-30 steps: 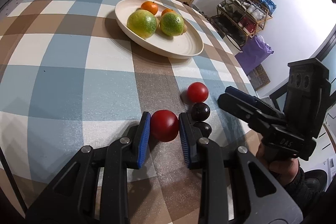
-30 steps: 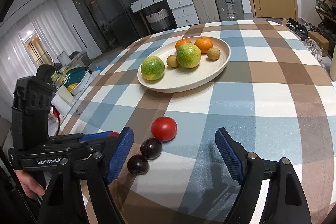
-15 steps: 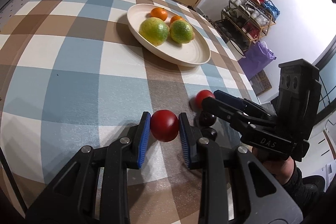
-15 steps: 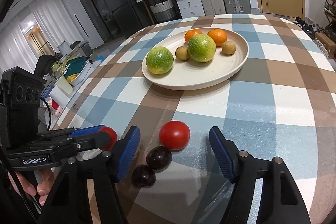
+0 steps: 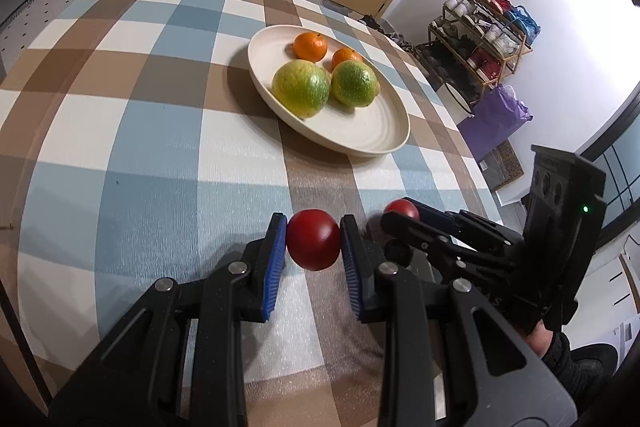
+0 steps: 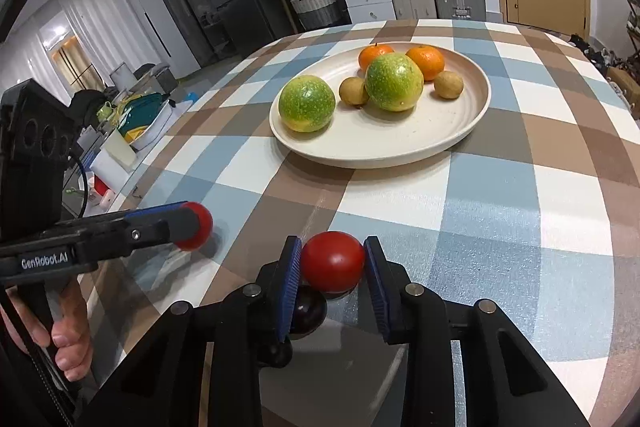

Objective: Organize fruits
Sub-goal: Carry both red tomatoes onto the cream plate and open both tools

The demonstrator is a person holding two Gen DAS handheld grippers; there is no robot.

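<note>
Right wrist: both tools grip tomatoes; your right tool [image 6: 331, 267] just closed on its tomato [image 6: 333, 261] w/ a dark plum [image 6: 307, 309] touching underneath – lift straight up, then carry to plate [image 6: 400, 155]

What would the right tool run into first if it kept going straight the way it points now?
Probably bare tablecloth first, since the right tool, shut on a red tomato, points down; farther along that line sits the plate. Depth is unclear.
</note>
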